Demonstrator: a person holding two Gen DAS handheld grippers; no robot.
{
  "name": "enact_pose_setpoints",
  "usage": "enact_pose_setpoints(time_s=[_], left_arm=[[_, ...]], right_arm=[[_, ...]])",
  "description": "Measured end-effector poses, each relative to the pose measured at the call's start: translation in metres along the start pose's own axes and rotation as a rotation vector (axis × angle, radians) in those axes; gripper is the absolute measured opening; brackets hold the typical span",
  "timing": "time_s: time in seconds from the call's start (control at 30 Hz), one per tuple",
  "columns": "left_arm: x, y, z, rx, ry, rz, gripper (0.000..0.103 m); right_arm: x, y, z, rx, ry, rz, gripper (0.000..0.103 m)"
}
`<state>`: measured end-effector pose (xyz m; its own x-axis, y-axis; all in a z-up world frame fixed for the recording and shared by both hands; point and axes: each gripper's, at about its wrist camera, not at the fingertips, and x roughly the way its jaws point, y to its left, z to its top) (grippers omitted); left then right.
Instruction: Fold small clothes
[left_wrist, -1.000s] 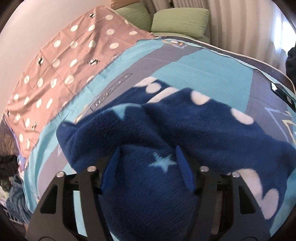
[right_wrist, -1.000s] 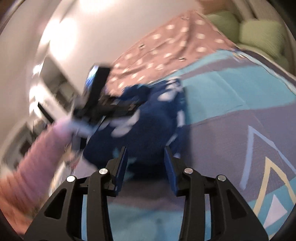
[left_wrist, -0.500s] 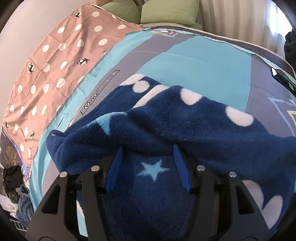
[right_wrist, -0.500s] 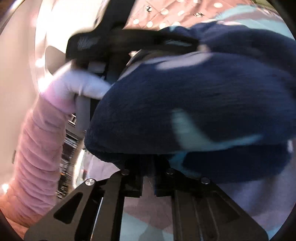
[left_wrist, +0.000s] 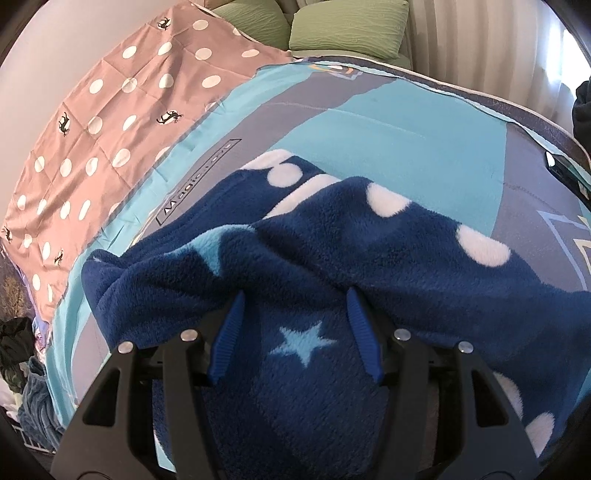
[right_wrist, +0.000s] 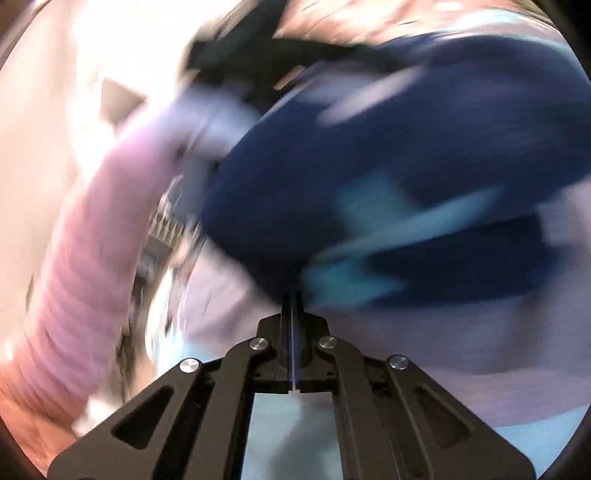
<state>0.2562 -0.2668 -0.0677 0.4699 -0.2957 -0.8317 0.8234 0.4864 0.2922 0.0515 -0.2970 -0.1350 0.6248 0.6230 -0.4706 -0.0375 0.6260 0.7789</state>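
A dark blue fleece garment (left_wrist: 369, 258) with white dots and pale blue stars lies bunched on the bed mat (left_wrist: 406, 129). In the left wrist view a thick fold with a star fills the gap between the blue pads of my left gripper (left_wrist: 295, 295), which is shut on it. The right wrist view is heavily blurred. There the garment (right_wrist: 406, 166) hangs as a blue mass, with the left gripper (right_wrist: 258, 48) above it and a pink sleeve (right_wrist: 92, 240) at left. My right gripper (right_wrist: 293, 295) is shut, its tips at the garment's lower edge; blur hides whether cloth is pinched.
A pink cloth (left_wrist: 110, 110) with white dots covers the bed's left side. Green pillows (left_wrist: 347, 26) lie at the head of the bed, before pale curtains. A dark heap of clothes (left_wrist: 14, 350) sits off the bed's left edge.
The right gripper's jaws came together from open as it moved in close to the garment's edge. The left gripper kept its hold on the fleece and sank slightly at first, then stayed still.
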Motion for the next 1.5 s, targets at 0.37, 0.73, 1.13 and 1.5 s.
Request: enact_pose_setpoints(time_s=[0.37,0.73,1.13,1.5], left_arm=[[-0.003,0.0,-0.004,0.011,-0.028,0.012,0.059],[-0.01,0.005,-0.013,-0.017,-0.067,0.024,0.059],[-0.013,0.0,-0.017,-0.02,-0.098,0.063,0.059],[-0.013,0.003,-0.021,-0.039,-0.123,0.038,0.059]], right_arm=[[0.053,0.0,0.009,0.124,-0.005,0.273,0.003],[-0.05,-0.041,0.009,0.039,-0.068,0.002,0.012],[-0.125,-0.032,0.046,-0.07,-0.285,-0.051,0.017],[-0.044,-0.042,0.036,-0.057,-0.204,-0.215,0.0]])
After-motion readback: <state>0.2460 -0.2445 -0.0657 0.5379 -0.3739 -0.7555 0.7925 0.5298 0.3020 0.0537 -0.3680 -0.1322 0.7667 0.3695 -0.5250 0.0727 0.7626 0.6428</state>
